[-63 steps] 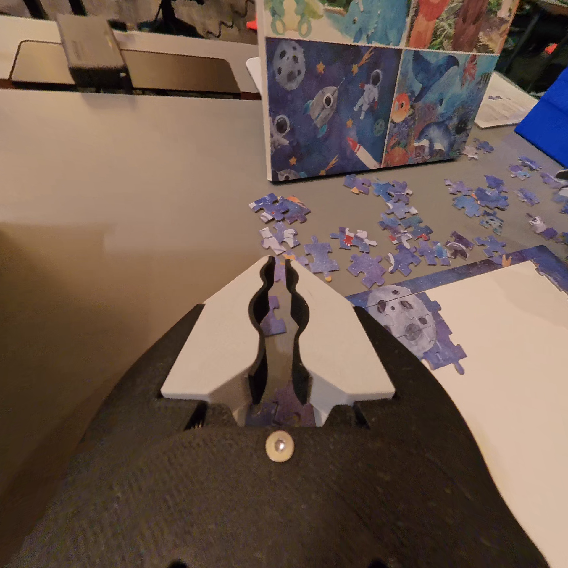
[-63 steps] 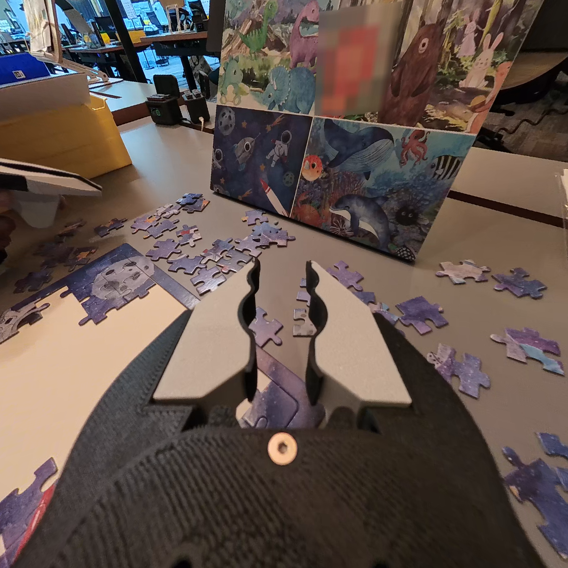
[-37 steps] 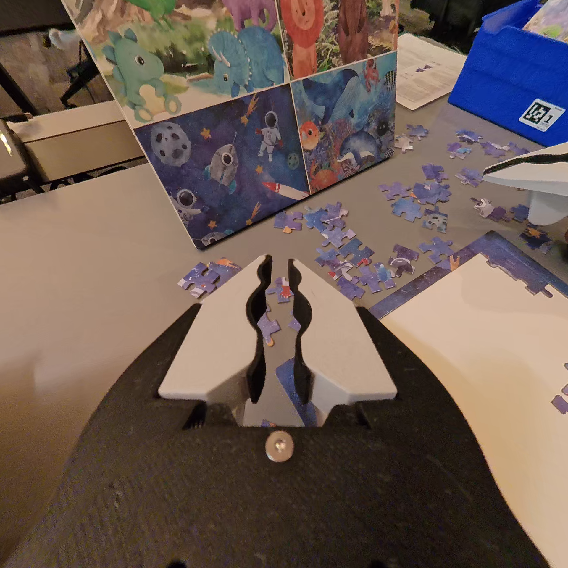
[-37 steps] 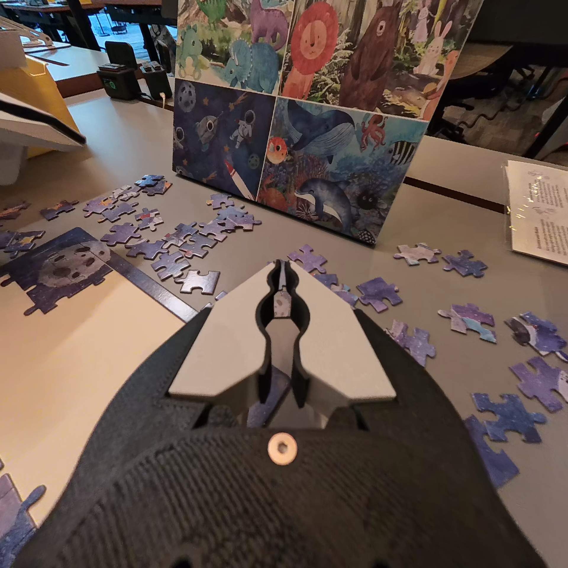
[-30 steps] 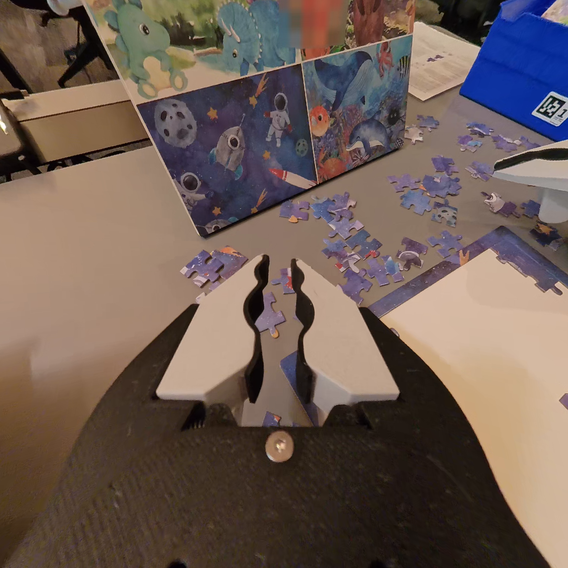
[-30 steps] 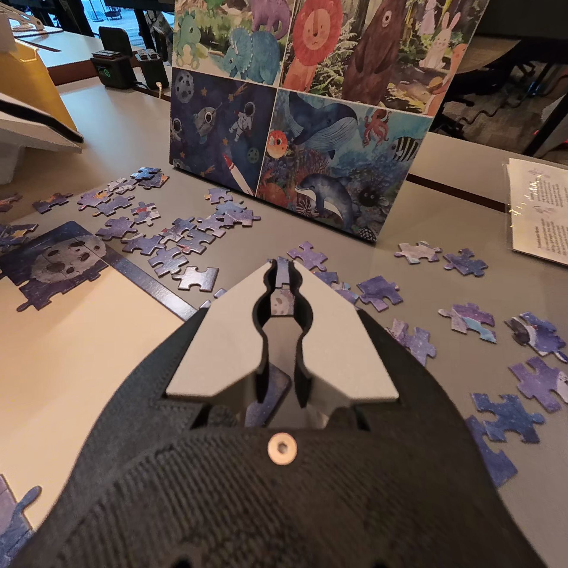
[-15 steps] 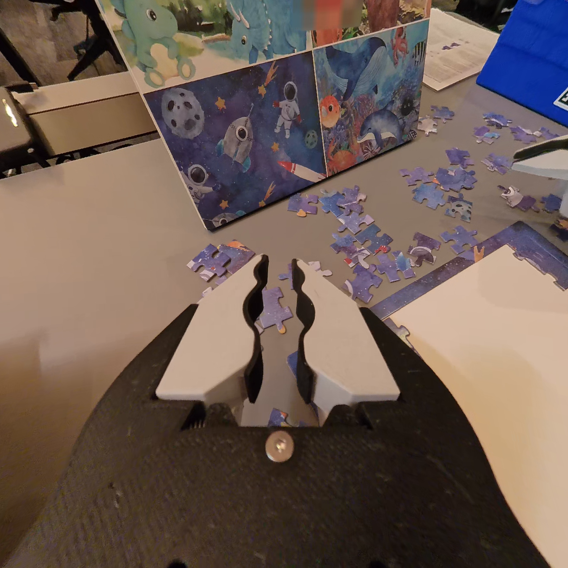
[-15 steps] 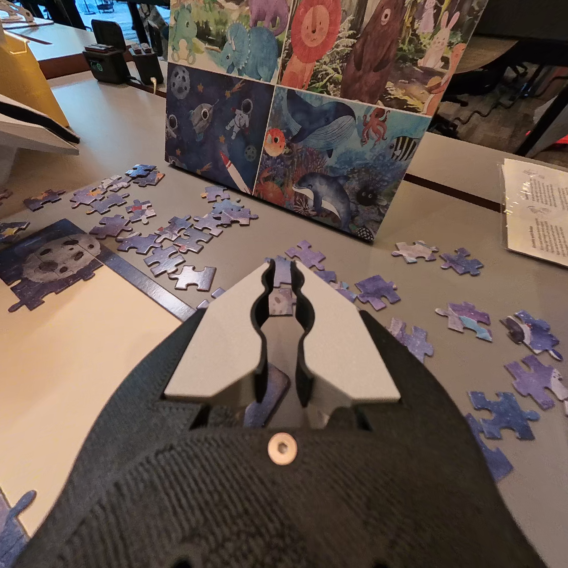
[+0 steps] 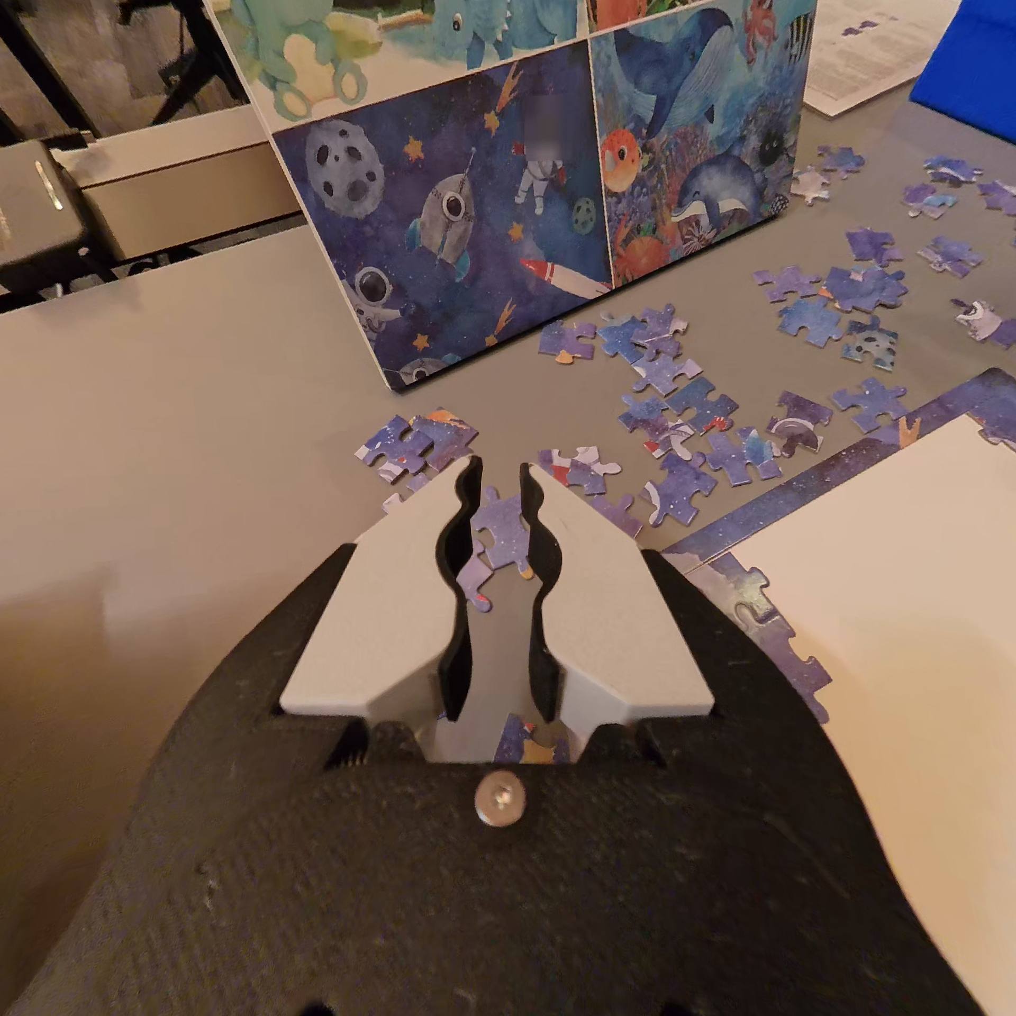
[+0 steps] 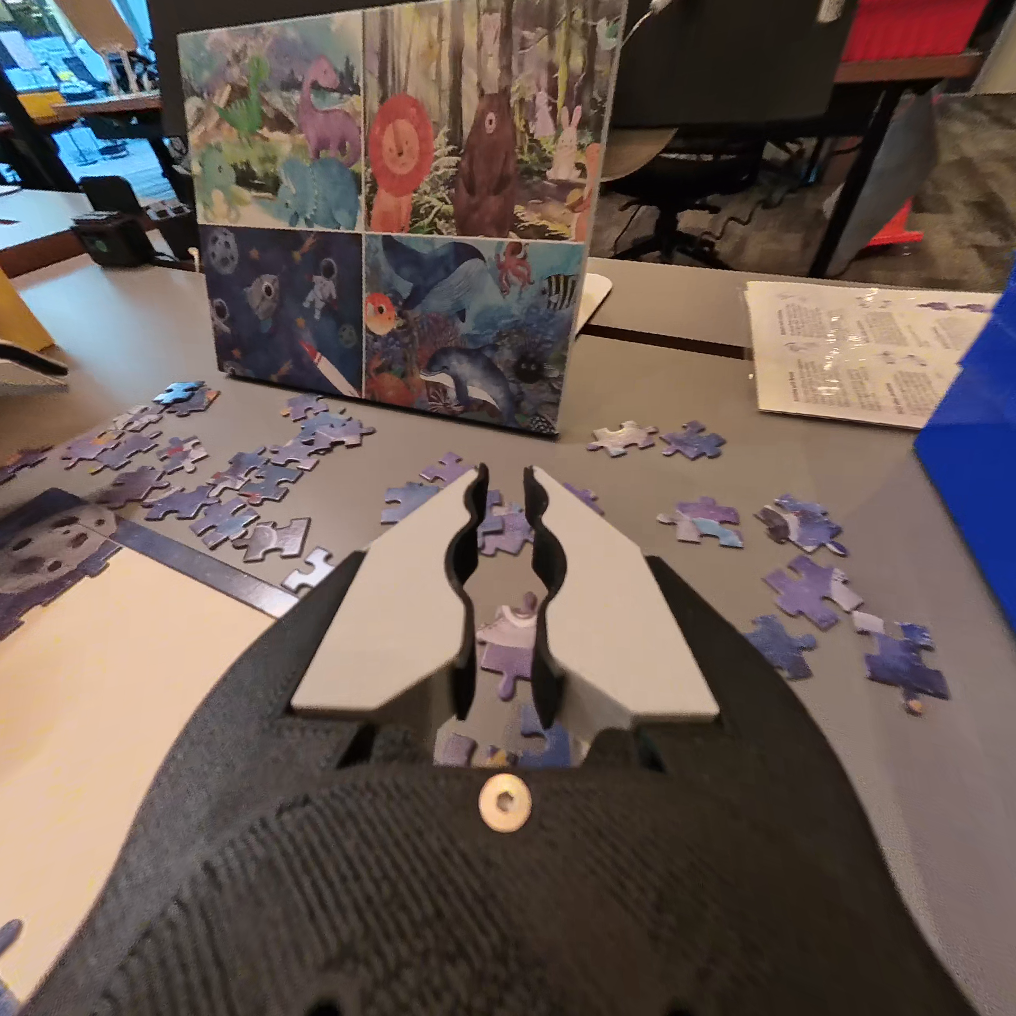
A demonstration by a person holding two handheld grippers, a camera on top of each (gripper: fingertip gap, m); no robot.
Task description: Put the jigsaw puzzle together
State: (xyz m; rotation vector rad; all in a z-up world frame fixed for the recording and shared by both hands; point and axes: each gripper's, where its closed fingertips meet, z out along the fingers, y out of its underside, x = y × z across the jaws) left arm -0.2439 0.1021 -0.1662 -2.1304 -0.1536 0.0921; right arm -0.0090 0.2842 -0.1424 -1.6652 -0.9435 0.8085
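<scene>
Puzzle pieces (image 9: pixel 682 484) scattered on counter (image 9: pixel 165 440) | left gripper (image 9: pixel 500 473) jaws apart above purple piece (image 9: pixel 503 530) | right gripper (image 10: pixel 504 474) jaws apart, empty | advice: straddle one piece, avoid neighbours.

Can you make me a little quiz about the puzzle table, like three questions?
1. True or false: the left gripper is squeezing a puzzle piece.
2. Which picture on the box sits right above the space picture? A) dinosaurs B) whale C) lion
3. Fill in: the loose puzzle pieces lie on the grey ____.

Key
1. False. Its fingers stand apart, and the purple piece seen between them lies flat on the table.
2. A, the dinosaurs.
3. Table.
</scene>
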